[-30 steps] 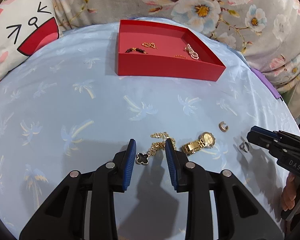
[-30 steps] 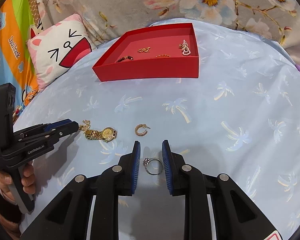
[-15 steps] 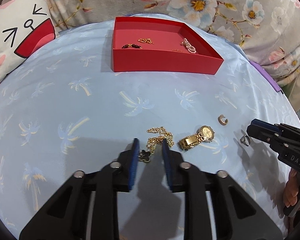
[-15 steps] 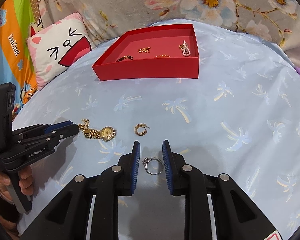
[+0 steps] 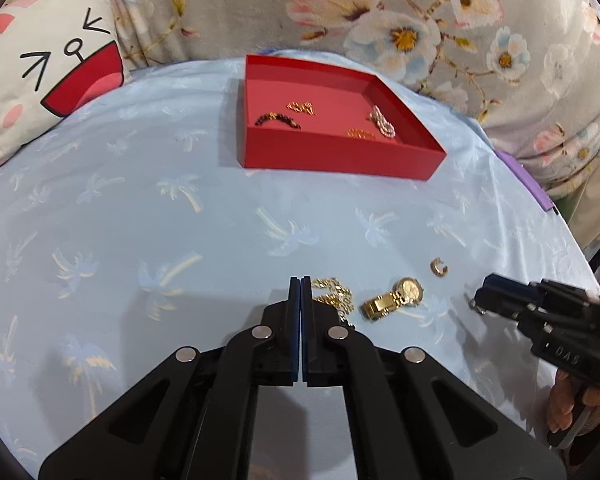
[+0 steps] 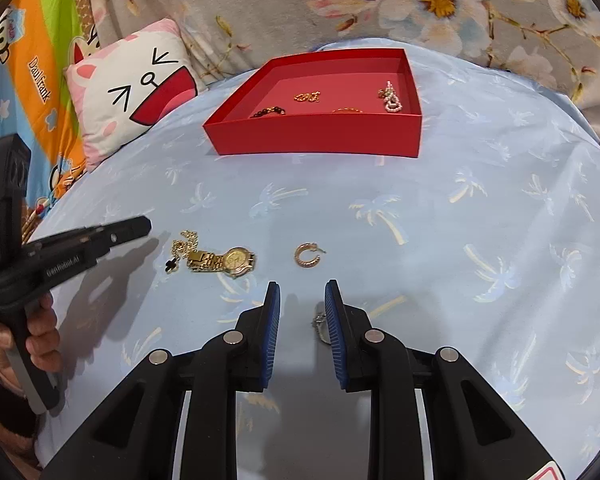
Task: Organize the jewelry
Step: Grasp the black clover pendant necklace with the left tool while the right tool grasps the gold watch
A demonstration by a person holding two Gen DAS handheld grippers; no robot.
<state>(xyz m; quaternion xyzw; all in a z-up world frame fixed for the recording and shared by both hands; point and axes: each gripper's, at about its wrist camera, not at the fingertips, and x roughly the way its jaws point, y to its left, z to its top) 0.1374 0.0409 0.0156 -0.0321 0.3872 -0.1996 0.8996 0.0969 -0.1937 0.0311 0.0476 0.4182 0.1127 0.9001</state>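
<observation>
A red tray holding several jewelry pieces sits at the far side of the blue cloth; it also shows in the right wrist view. My left gripper is shut and empty, just left of the gold necklace. The necklace's black clover pendant lies on the cloth beside the gold watch, apart from the left gripper. A gold hoop earring lies ahead of my right gripper. The right gripper is open, and a silver ring lies against the inner face of its right finger.
A cat-face pillow leans at the far left. Floral fabric rises behind the tray. A purple object sits at the right edge of the cloth.
My left gripper has shut and lifted slightly, missing the clover pendant, which stays on the cloth. My right gripper has shifted so the ring now lies against its right finger.
</observation>
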